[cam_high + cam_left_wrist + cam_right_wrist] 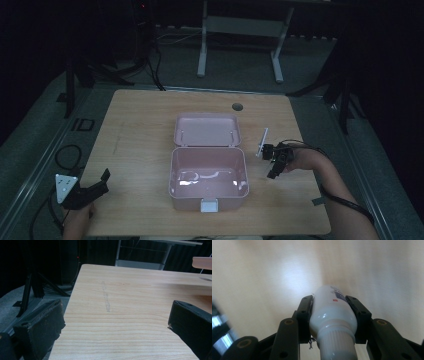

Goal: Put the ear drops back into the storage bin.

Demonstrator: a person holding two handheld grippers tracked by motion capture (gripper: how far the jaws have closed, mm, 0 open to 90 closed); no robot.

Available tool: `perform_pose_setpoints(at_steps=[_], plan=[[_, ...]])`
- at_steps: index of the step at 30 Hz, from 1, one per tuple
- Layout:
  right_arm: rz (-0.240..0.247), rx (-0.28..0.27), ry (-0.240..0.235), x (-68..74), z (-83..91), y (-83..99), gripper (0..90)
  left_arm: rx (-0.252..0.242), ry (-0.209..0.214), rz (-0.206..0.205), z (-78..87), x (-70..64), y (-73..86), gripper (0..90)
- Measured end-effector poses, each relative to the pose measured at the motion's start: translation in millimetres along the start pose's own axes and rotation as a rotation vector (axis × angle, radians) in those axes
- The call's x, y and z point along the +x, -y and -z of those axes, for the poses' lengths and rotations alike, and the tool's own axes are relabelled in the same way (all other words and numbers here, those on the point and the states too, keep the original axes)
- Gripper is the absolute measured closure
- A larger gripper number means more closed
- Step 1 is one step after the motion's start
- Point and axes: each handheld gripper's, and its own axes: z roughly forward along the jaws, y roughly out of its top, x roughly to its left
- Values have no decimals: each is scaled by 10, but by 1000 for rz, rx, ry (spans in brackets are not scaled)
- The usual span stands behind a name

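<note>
White tube [332, 312] sits clamped in the right gripper [276, 161]; lift it clear of the box [207, 192] rim before lowering. Left gripper [85, 192] gapes empty.

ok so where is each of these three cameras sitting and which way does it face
High view: fixed above the person's edge of the table, looking forward and down at the open pink box; both forearms, the left gripper and the right gripper show.
Left gripper view: rides the left gripper, looking low across the table; its two black jaws stand wide apart.
Right gripper view: rides the right gripper, looking along its jaws, which clamp a white tube.
Shared: high and left gripper views both catch the pink box's lid.
</note>
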Motion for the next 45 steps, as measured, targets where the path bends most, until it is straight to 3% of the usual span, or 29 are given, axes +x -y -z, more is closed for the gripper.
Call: perform_pose_setpoints(at_steps=[5,16,26,45], plan=[[135,23,-8,164,-17,9,596,1,-1,0,0,-1,0,5],[252,60,0,340,-19,-23,596,0,-2,0,0,-2,0,5],[281,79,16,418,36,-63,597,0,-4,-1,0,-2,0,5],[273,76,35,603,553,-173,597,0,-5,2,1,1,0,5]])
